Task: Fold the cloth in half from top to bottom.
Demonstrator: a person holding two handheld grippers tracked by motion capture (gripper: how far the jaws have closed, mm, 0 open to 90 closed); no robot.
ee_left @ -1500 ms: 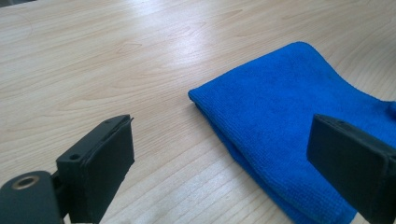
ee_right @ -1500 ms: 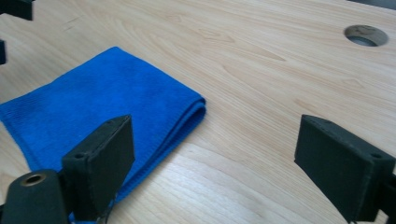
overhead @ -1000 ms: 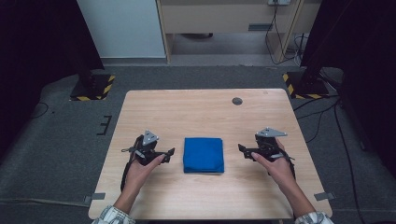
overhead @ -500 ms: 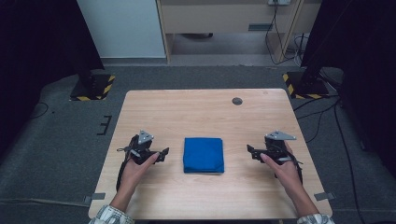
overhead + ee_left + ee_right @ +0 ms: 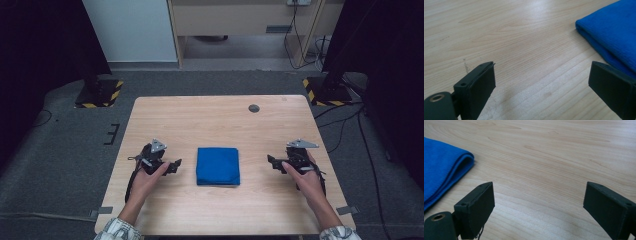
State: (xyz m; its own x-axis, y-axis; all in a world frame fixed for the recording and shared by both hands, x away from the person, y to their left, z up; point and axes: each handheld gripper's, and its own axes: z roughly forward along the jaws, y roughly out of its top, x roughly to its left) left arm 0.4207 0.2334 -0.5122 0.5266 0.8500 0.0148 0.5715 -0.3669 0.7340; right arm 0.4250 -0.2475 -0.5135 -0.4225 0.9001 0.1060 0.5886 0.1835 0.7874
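I count one folded blue cloth point(image 5: 218, 166) on my one wooden table point(image 5: 215, 120), and one small dark round disc point(image 5: 254, 108) set in the tabletop near its far edge. I have two grippers in play, the left gripper point(image 5: 175, 165) and the right gripper point(image 5: 270, 161), each gaping wide with nothing between its two black jaws. Two hands hold them. On the floor beyond the table stand two bases with yellow-and-black hazard stripes point(image 5: 100, 92), one to each side.
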